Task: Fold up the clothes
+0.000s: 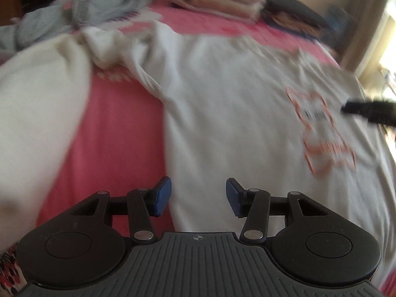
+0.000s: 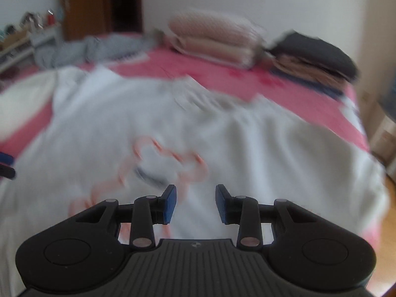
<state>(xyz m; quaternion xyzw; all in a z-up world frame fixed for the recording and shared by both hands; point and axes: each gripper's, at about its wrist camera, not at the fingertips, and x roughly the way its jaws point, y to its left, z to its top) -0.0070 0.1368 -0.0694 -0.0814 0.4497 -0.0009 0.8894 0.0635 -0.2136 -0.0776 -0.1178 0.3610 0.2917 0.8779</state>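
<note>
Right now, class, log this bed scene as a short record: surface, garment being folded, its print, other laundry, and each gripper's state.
surface: pink patterned bedspread
garment: white cotton T-shirt, spread flat, wrinkled
print: orange outlined graphic with dark lettering, blurred
far edge: folded beige pile; dark grey folded stack; crumpled pale blue-grey clothes
beside shirt: cream-white garment, left of it in the left wrist view
left gripper: open, above the shirt's edge, nothing between the pads
right gripper: open, over the print, holding nothing
</note>
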